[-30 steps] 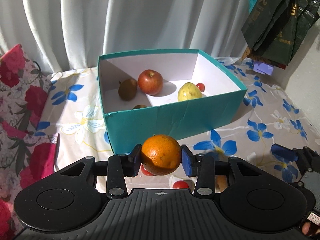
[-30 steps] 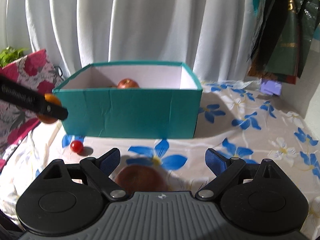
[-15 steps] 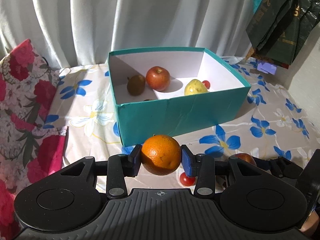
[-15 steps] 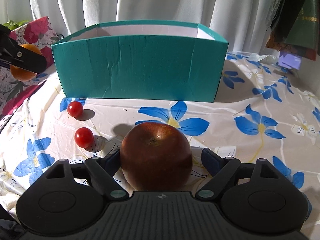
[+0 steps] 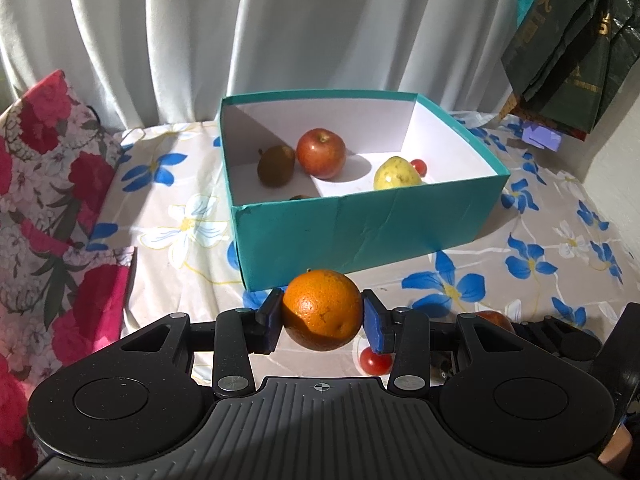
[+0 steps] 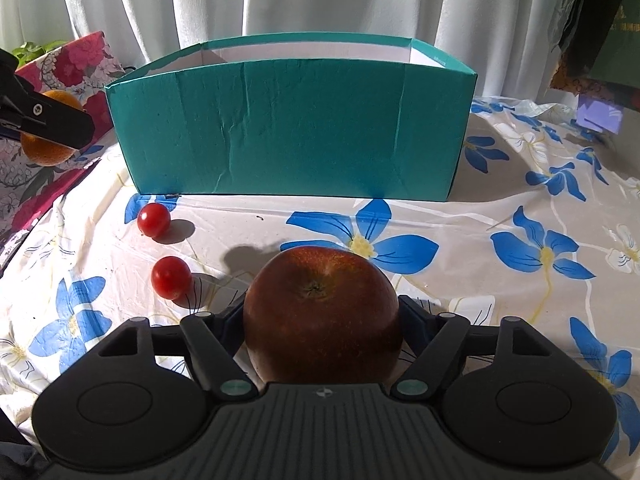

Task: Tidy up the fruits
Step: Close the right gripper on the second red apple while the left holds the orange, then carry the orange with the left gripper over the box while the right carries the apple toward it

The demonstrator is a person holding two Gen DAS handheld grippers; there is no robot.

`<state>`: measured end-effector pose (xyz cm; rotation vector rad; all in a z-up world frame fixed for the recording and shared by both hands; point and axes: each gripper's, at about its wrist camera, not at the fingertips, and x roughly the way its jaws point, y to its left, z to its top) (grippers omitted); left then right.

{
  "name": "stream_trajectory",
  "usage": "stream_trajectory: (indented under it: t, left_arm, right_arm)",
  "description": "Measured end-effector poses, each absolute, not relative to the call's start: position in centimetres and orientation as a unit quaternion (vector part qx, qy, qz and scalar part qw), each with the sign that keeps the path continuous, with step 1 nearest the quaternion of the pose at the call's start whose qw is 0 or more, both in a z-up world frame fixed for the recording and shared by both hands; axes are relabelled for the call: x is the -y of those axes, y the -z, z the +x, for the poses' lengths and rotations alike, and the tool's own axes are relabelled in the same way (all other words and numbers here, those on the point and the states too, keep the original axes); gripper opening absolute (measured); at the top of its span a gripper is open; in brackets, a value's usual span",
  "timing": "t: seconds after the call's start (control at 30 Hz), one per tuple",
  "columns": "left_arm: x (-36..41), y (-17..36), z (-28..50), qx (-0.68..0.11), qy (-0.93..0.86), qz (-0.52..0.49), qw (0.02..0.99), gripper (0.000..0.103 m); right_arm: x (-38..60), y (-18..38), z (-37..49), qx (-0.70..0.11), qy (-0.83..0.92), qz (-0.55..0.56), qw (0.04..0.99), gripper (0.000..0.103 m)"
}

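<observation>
I see a cloth (image 5: 500,236) printed with blue and white flowers spread over the table, and pale curtains (image 5: 280,28) hang in folds behind it. On my left a fabric with red and pink roses (image 5: 52,184) lies against the cloth's edge, with a few green leaves (image 6: 34,48) showing above it. At upper right a dark green bag (image 5: 568,48) hangs, a small lilac box (image 5: 542,138) just below it.

Gold print on the dark bag (image 5: 560,52) (blurred) defies reading.
</observation>
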<state>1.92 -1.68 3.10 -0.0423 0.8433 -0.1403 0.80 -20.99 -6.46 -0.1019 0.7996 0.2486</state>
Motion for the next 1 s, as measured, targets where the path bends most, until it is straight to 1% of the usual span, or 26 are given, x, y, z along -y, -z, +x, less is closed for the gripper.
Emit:
stream_trajectory:
  t: [0.33, 0.53, 1.0]
  left_arm:
    - [1.9, -3.4, 2.5, -0.409, 0.069, -0.016, 0.910, 0.045]
    - [2.5, -4.0, 3.7, -0.406, 0.070, -0.012, 0.911, 0.045]
    - [4.8, -6.9, 8.2, -0.370, 0.049, 0.008, 0.928, 0.045]
  right_arm:
    - [21.7, 5.8, 0.8, -0.385, -0.098, -0.028, 0.917, 0.071]
    - [22.5, 4.0, 0.8, -0.364, -0.090, -0.011, 0.927, 0.071]
    - [24.0, -0.4, 1.2, -0.311, -0.080, 0.010, 0.947, 0.071]
